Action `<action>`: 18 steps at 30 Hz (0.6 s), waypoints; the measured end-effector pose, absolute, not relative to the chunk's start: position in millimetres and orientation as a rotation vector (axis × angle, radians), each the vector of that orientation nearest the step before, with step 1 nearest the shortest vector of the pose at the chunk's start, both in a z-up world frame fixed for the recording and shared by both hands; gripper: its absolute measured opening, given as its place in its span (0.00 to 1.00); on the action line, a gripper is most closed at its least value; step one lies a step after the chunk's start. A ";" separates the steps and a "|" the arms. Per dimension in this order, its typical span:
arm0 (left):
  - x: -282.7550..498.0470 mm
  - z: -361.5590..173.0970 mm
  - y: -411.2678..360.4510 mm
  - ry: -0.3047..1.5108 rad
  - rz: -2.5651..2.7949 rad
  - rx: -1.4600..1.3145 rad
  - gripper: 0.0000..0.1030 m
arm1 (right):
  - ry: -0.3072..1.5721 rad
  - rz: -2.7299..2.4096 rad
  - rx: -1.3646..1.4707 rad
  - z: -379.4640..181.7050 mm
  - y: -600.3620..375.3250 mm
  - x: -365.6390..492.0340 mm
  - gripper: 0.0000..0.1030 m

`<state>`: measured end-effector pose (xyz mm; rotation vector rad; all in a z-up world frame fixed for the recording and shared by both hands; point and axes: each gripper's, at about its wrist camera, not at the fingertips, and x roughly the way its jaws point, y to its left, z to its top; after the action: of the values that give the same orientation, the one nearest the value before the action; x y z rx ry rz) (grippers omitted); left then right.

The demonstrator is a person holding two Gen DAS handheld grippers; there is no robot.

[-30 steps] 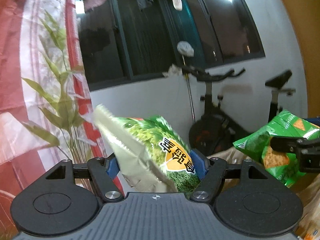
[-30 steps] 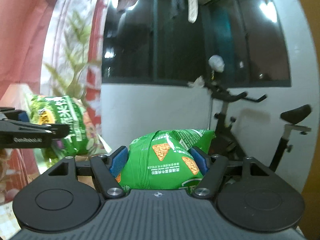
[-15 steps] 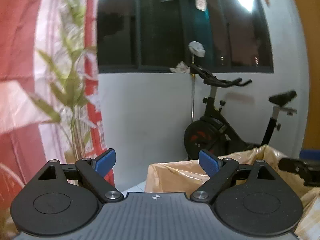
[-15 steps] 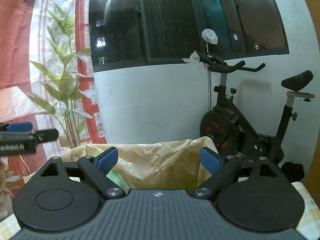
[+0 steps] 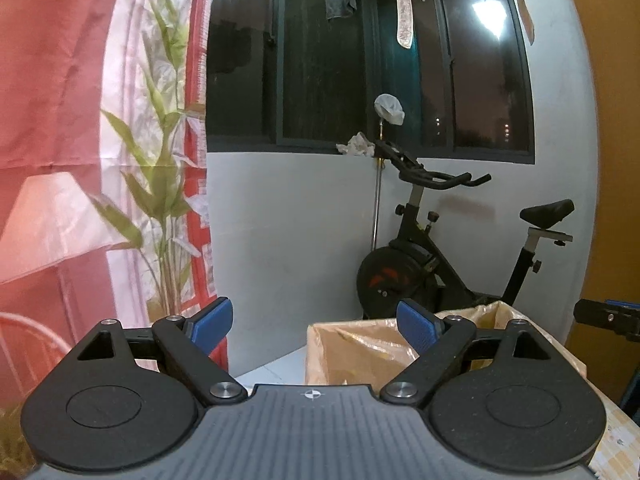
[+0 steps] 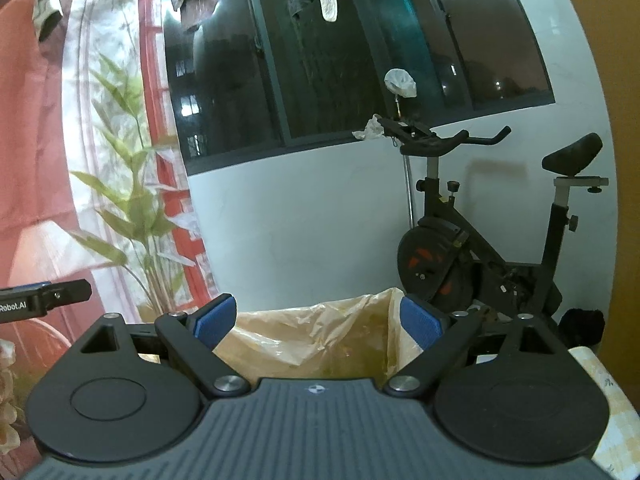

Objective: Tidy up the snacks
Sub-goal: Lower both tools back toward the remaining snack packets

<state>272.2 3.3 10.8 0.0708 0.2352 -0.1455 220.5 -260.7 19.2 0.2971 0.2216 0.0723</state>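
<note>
My left gripper (image 5: 316, 322) is open and empty, its blue pads wide apart. My right gripper (image 6: 318, 322) is also open and empty. A box lined with a yellowish plastic bag (image 6: 316, 336) sits just beyond the right gripper's fingers; it also shows in the left wrist view (image 5: 348, 354), below and right of the left gripper. No snack bag is visible in either view. The right gripper's tip shows at the right edge of the left wrist view (image 5: 608, 316), and the left gripper's tip at the left edge of the right wrist view (image 6: 44, 296).
A black exercise bike (image 6: 480, 256) stands against the white wall behind the box. A red and white curtain with a bamboo print (image 5: 120, 160) hangs at the left. A checked tablecloth (image 6: 612, 400) shows at the right.
One second ago each gripper was shut on a green snack bag. Both have let go and opened; the bags are out of sight. Both grippers have since shifted slightly over the lined box.
</note>
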 end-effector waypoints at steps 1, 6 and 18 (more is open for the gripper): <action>267.4 9.6 5.9 0.246 -0.148 0.067 0.88 | 0.223 0.075 0.300 19.8 -259.8 215.9 0.89; 245.4 -8.2 14.2 0.310 -0.175 0.055 0.88 | 0.251 0.094 0.286 13.6 -250.7 193.6 0.89; 199.5 -88.2 18.4 0.462 -0.206 0.003 0.88 | 0.379 0.085 0.228 -41.6 -225.7 143.8 0.89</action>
<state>199.5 18.4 -88.2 0.0029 0.4624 -0.2055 143.8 -225.7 -41.6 0.2277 0.3786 0.0855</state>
